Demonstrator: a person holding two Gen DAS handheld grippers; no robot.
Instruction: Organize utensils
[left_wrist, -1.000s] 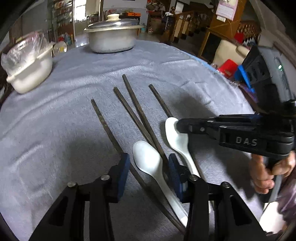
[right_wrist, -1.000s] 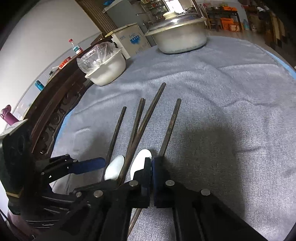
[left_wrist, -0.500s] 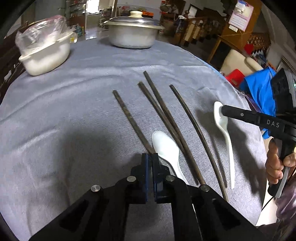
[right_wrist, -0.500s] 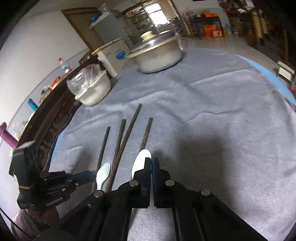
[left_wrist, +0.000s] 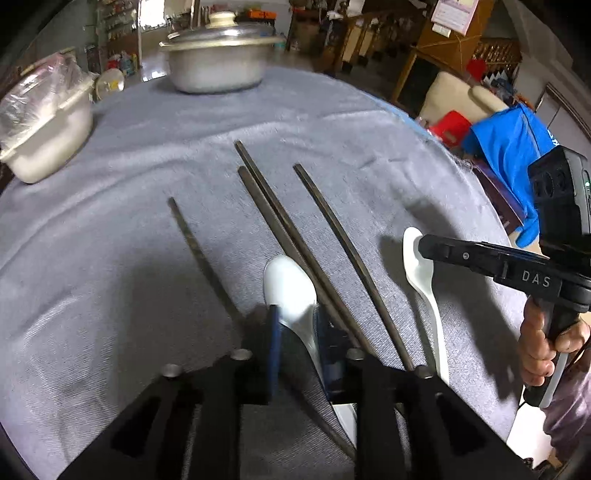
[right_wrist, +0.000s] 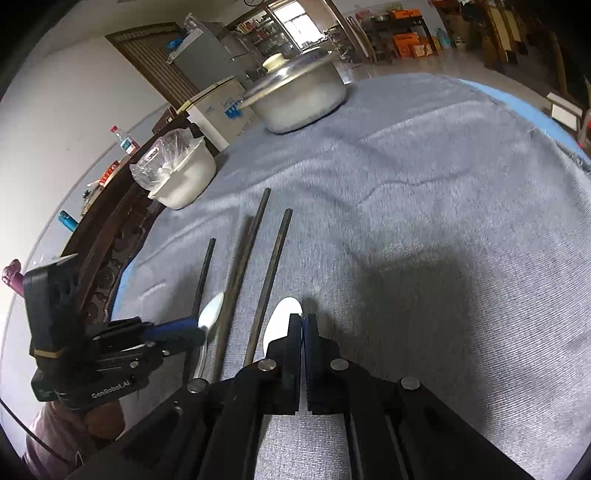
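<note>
Each camera sits on a claw and looks down and forward, very close to the tabletop (left_wrist: 110, 258). The left view faces the lidded pot (left_wrist: 219, 61) from the left; the right view sees it from the right. Both show the chopsticks (left_wrist: 280, 221), white spoons (left_wrist: 290, 291) and each other's claw.

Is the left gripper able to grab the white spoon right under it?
Probably yes. The left gripper has its opening jaws on either side of the white spoon, and nothing lies over it.
</note>
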